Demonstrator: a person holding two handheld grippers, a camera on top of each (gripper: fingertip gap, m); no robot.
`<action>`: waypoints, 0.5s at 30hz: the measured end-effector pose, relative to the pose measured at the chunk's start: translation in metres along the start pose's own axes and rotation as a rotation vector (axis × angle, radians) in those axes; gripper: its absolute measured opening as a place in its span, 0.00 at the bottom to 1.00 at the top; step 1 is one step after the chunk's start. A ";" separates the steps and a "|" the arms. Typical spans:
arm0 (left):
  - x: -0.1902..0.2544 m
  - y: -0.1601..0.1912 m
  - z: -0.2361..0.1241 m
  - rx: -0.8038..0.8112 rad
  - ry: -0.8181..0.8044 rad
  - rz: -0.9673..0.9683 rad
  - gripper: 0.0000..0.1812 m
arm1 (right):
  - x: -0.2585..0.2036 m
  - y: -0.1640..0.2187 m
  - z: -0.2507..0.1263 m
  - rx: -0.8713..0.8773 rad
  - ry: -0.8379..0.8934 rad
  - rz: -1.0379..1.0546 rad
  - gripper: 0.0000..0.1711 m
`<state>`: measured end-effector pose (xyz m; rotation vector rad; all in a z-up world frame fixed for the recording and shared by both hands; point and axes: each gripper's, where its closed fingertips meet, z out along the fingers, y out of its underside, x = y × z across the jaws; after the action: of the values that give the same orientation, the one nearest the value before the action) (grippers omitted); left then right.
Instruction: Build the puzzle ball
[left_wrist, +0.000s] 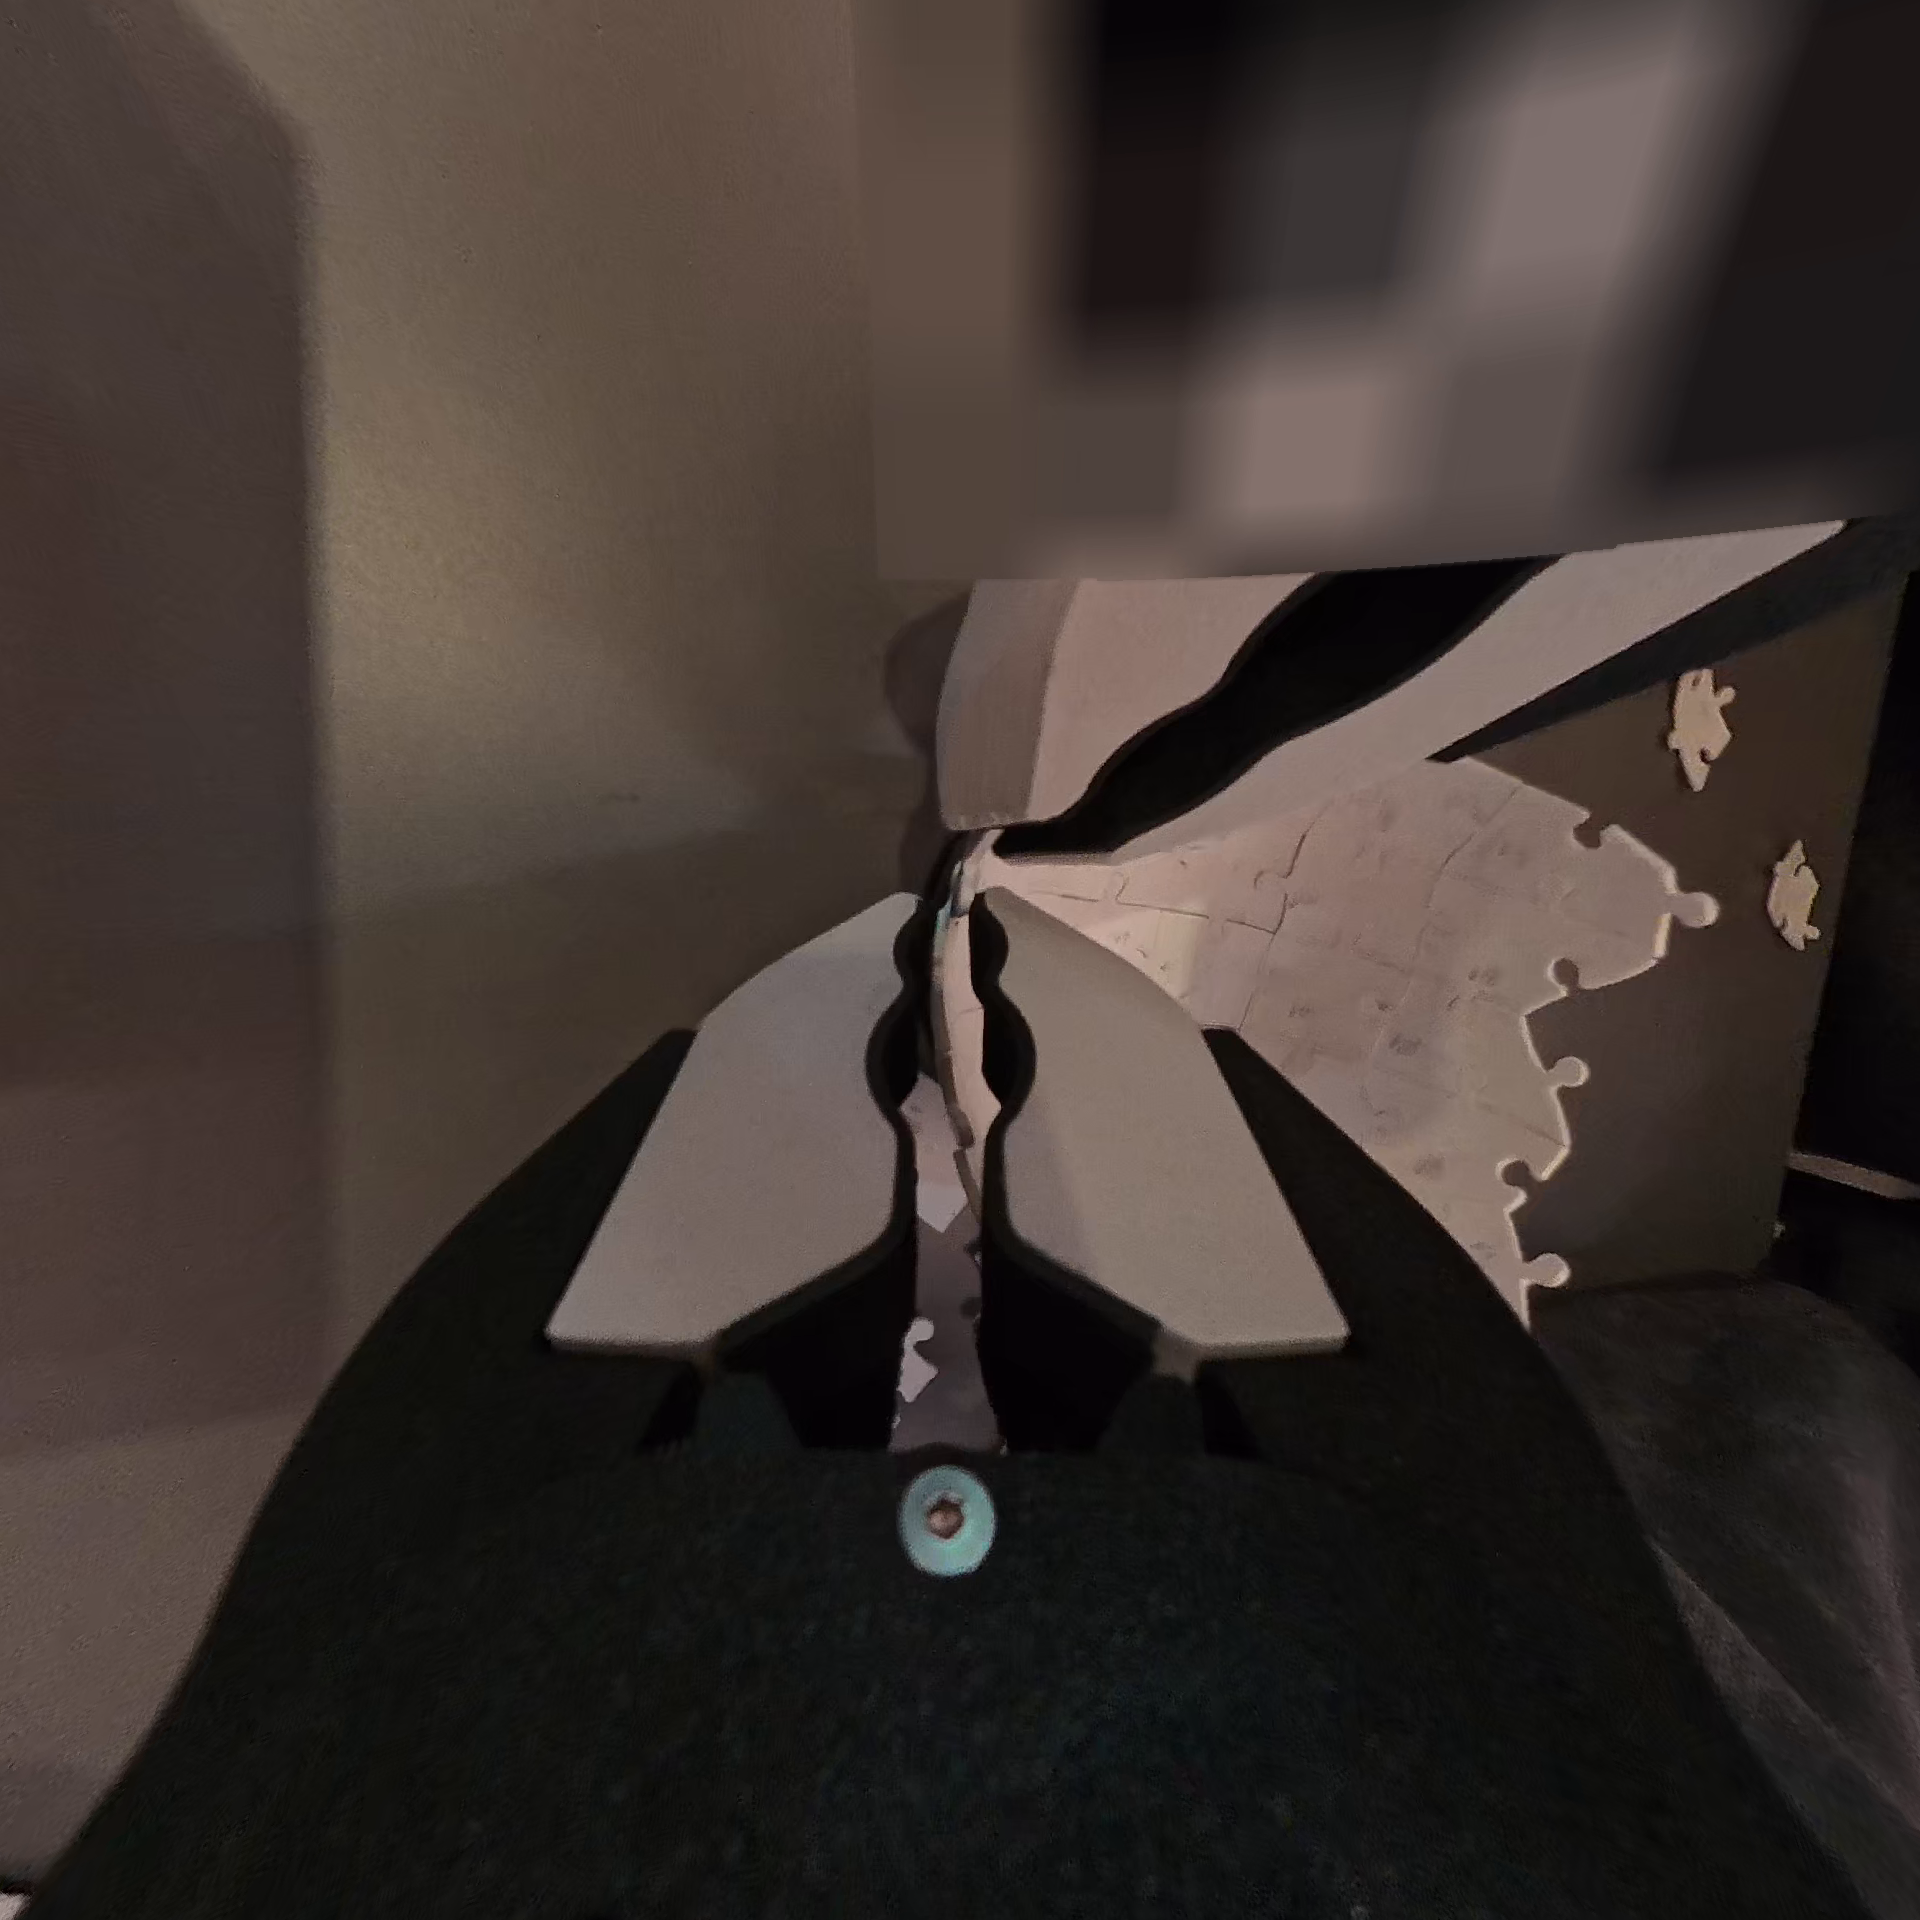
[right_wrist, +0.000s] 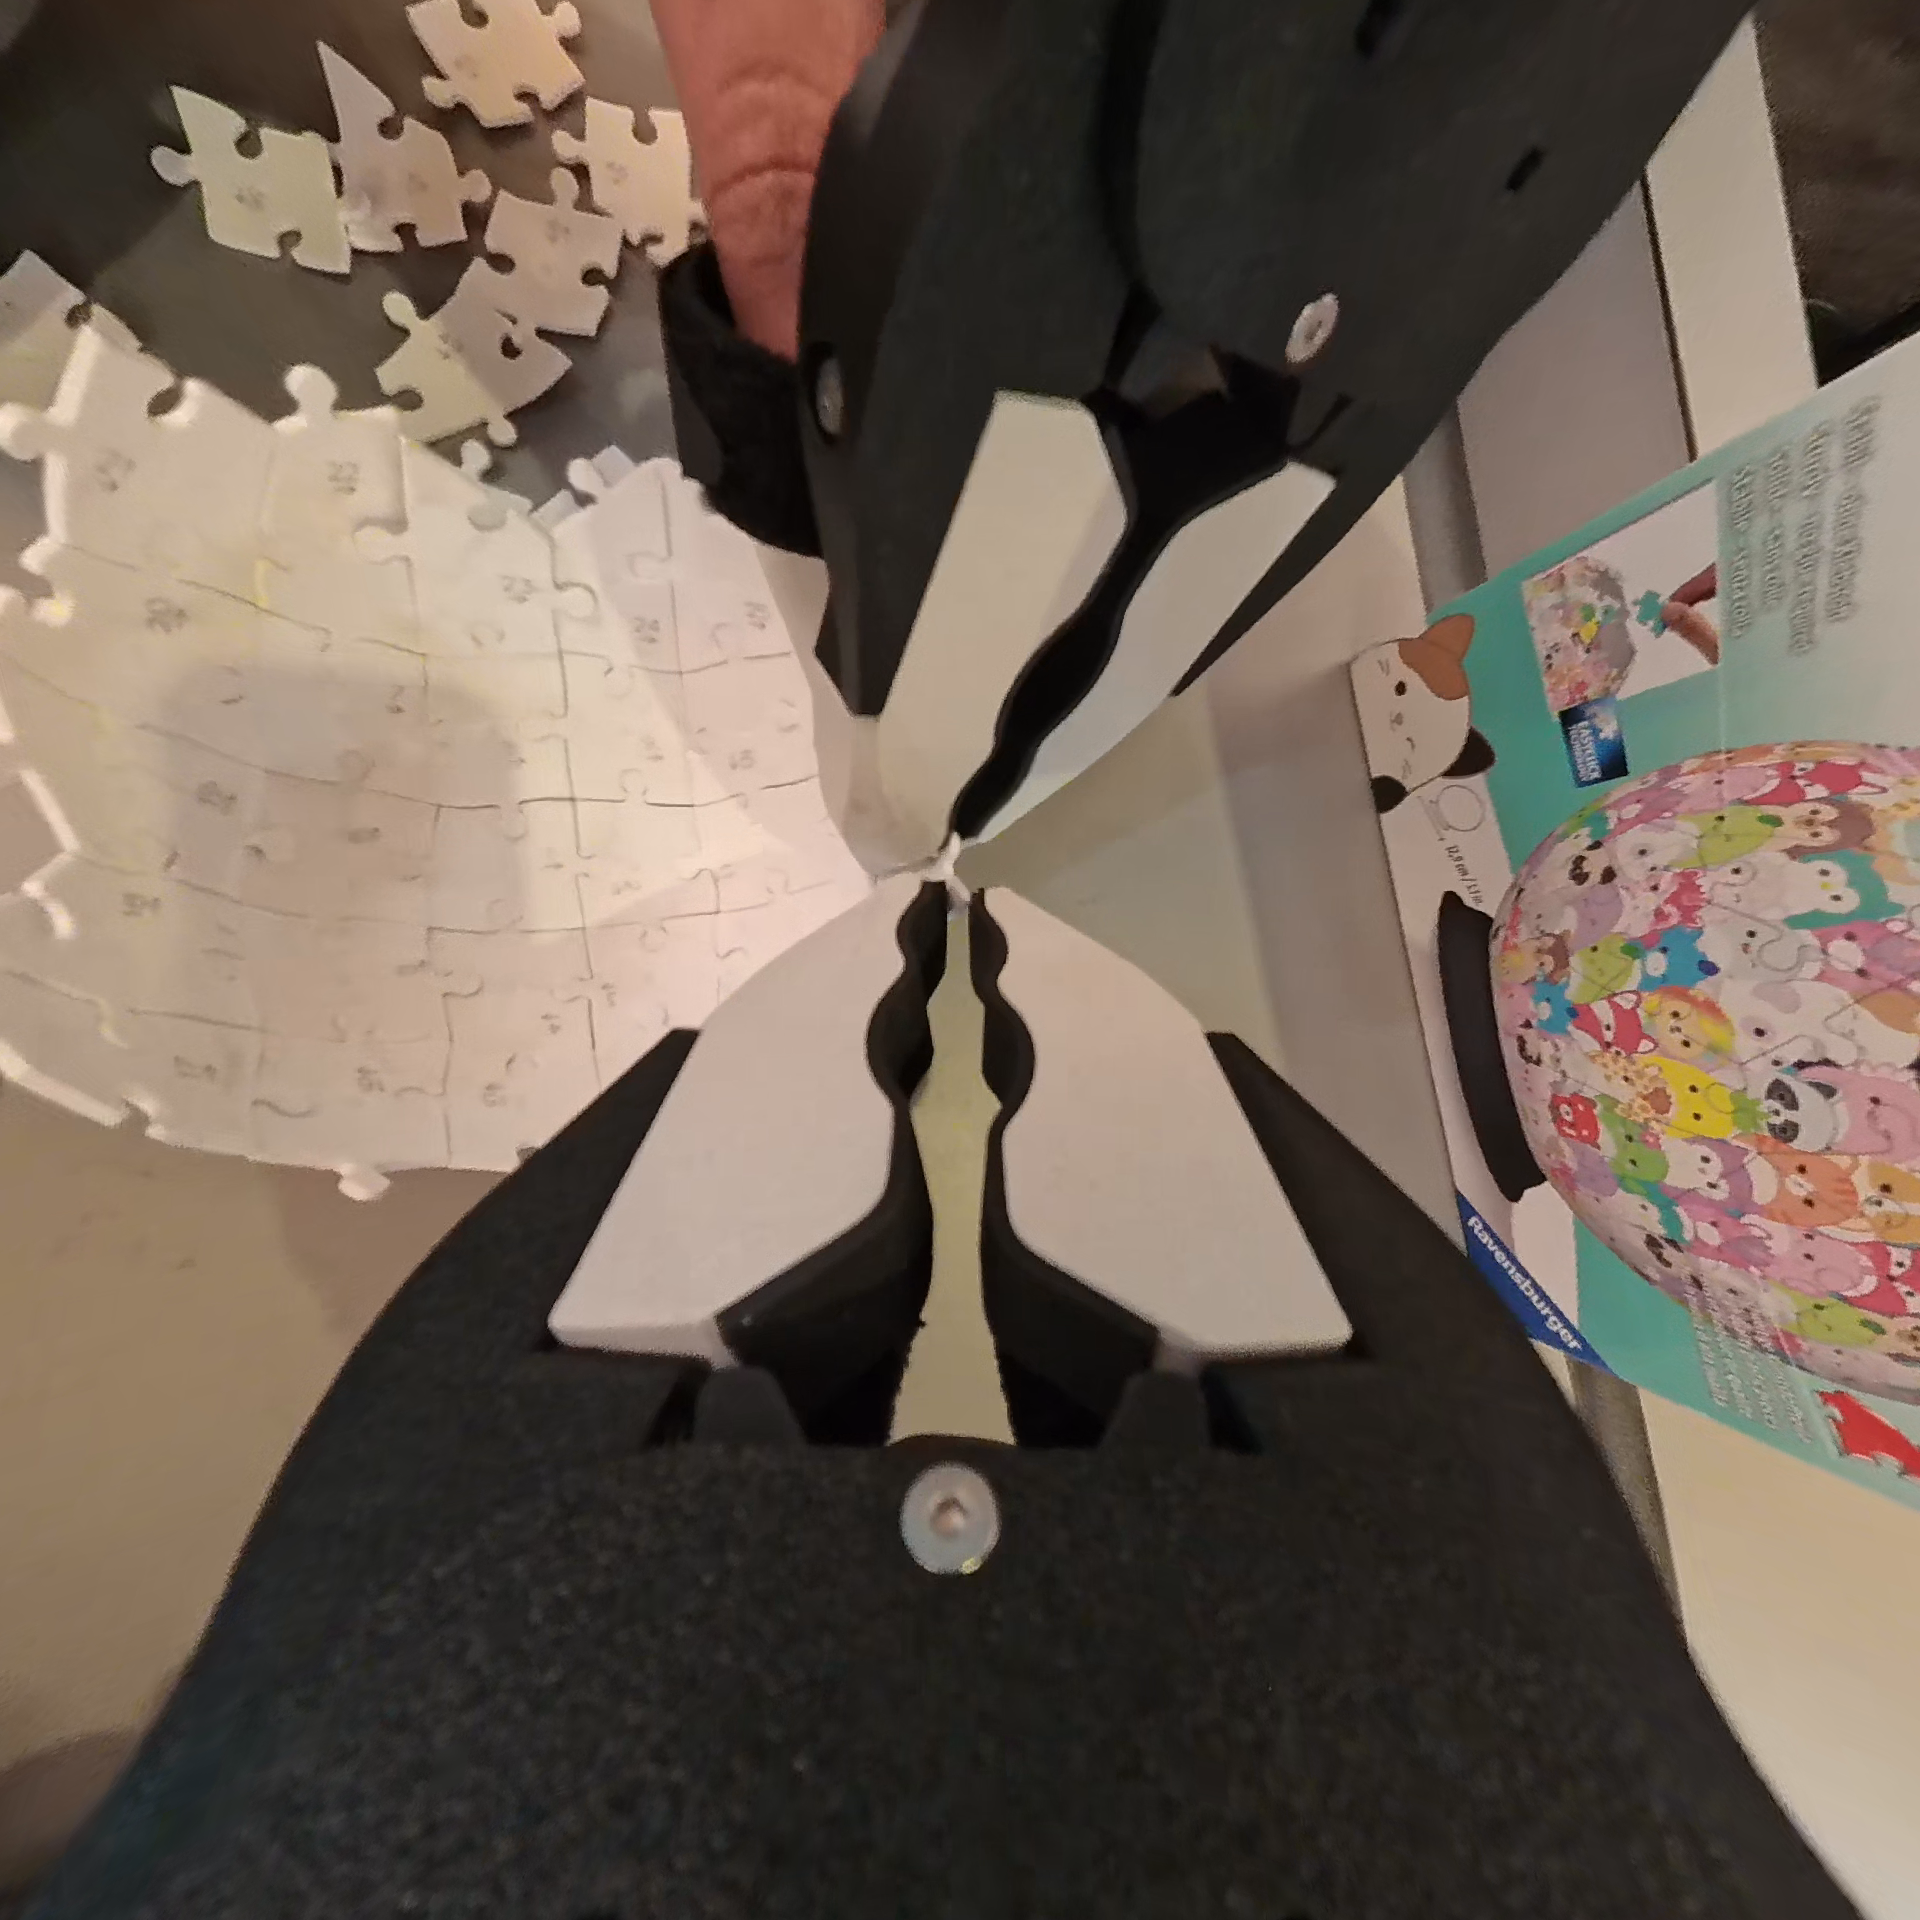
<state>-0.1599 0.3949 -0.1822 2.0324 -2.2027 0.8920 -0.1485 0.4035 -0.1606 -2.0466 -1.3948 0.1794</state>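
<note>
A half-built white puzzle ball shell (right_wrist: 364, 779), inner side up, lies on the table; it also shows in the left wrist view (left_wrist: 1403, 987). My left gripper (left_wrist: 956, 914) is shut on a thin puzzle piece (left_wrist: 951, 1018), seen edge-on between its fingers. In the right wrist view the left gripper (right_wrist: 925, 842) comes down from above. My right gripper (right_wrist: 951, 904) meets it tip to tip at the shell's rim, and its tips are pinched on the small white end of that piece (right_wrist: 948, 860). The right gripper (left_wrist: 982, 831) also shows in the left wrist view.
Several loose white pieces (right_wrist: 520, 208) lie on the dark surface beyond the shell, and two more (left_wrist: 1699, 722) show in the left wrist view. The puzzle's box (right_wrist: 1714, 935) lies at the right. A person's finger (right_wrist: 758, 187) rests on the left gripper's strap. Both grippers' tips are close together, under 4 cm apart.
</note>
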 end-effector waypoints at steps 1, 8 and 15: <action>0.000 0.000 0.000 0.001 0.000 0.002 0.03 | 0.000 0.000 0.000 -0.001 -0.002 0.002 0.03; 0.000 0.004 0.004 -0.035 -0.015 0.014 0.04 | -0.002 0.003 0.004 -0.030 0.009 -0.021 0.03; 0.000 0.002 0.001 -0.026 -0.011 -0.001 0.03 | -0.005 0.004 0.001 0.006 -0.079 0.053 0.05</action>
<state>-0.1613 0.3941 -0.1840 2.0320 -2.2070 0.8489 -0.1473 0.3985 -0.1648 -2.0933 -1.3863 0.2893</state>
